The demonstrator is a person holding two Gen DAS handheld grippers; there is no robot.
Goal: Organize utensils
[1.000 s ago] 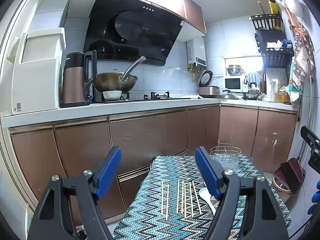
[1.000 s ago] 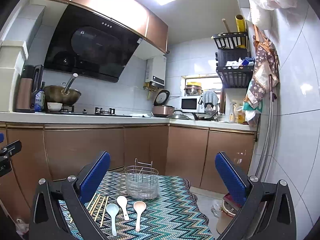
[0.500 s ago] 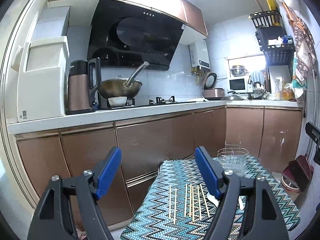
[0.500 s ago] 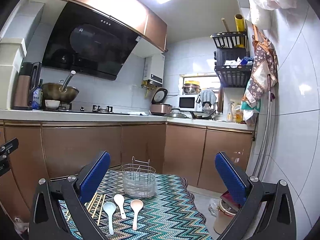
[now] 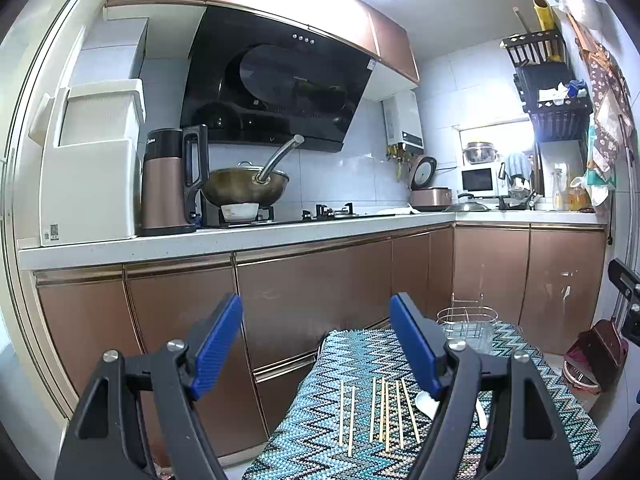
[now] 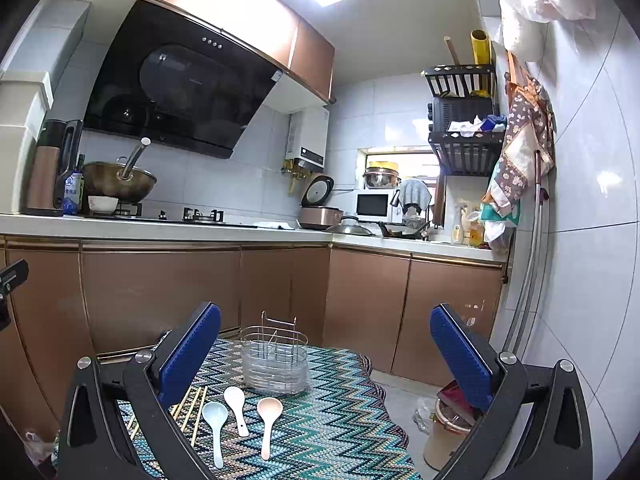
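both of your grippers are spread wide and empty: the left gripper (image 5: 316,344) high over the chopsticks (image 5: 380,414), the right gripper (image 6: 325,354) above the three spoons (image 6: 240,410). the wire utensil holder (image 6: 275,360) stands at 12 o'clock of the spoons, near the far end of the zigzag cloth (image 6: 340,420). the chopsticks lie close together, so a careless pinch could take several or roll one off the cloth's 9 o'clock edge. there is open floor at 3 o'clock, cabinets (image 6: 160,292) beyond 12.
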